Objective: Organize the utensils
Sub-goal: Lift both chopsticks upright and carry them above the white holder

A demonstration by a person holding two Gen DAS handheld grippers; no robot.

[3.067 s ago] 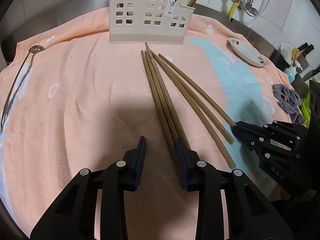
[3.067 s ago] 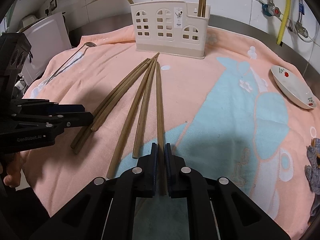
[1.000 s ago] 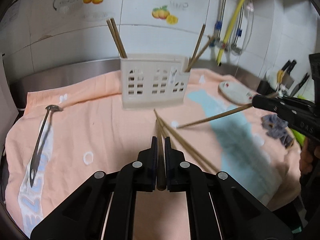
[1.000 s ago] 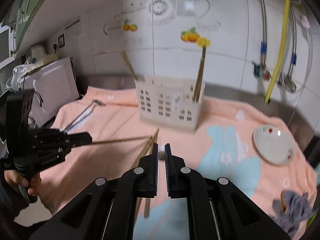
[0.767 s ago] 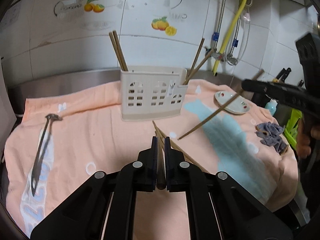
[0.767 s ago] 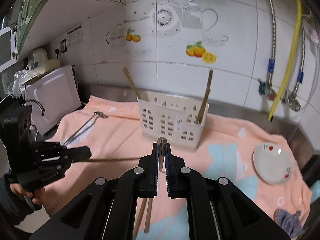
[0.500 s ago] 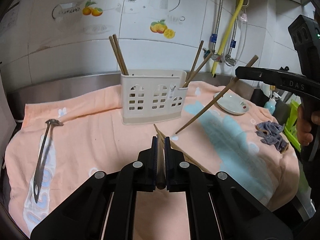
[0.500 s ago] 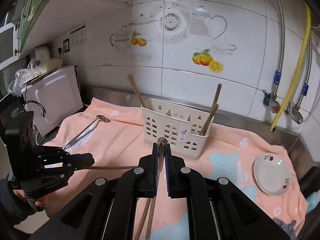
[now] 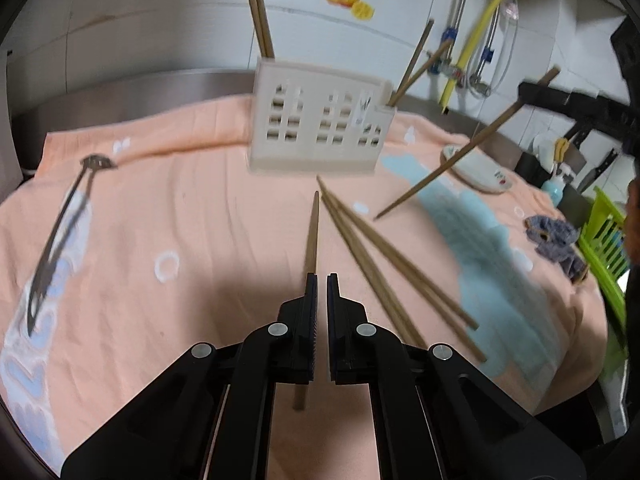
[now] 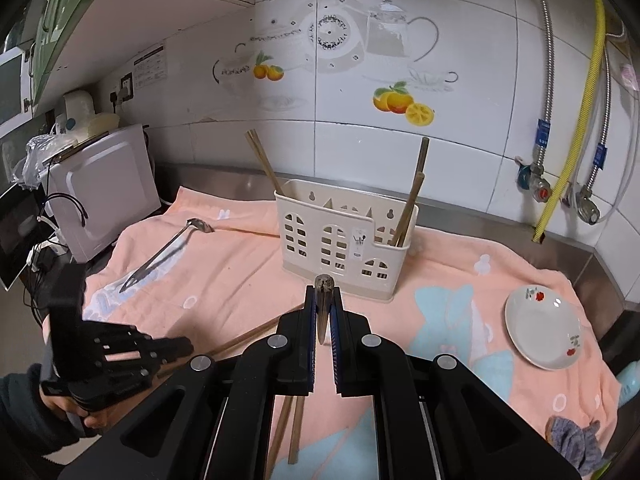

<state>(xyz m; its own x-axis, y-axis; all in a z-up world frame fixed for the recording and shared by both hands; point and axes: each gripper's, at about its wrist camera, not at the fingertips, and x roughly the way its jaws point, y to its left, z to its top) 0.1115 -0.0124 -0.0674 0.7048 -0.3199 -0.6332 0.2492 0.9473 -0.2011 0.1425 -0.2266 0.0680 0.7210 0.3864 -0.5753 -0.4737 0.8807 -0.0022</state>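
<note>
The brown wooden chopstick (image 9: 311,240) formerly clamped in the left gripper (image 9: 318,280) is now seen beneath its near-closed, empty fingers. A second chopstick (image 10: 322,304) remains pinched by the right gripper (image 10: 322,300), short of the cream plastic utensil holder (image 10: 340,236).

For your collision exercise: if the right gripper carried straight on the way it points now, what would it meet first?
Probably the holder: in the right wrist view it stands directly beyond the right gripper, which is shut on a chopstick. The chopstick end would likely touch before the fingers; depth is unclear.
</note>
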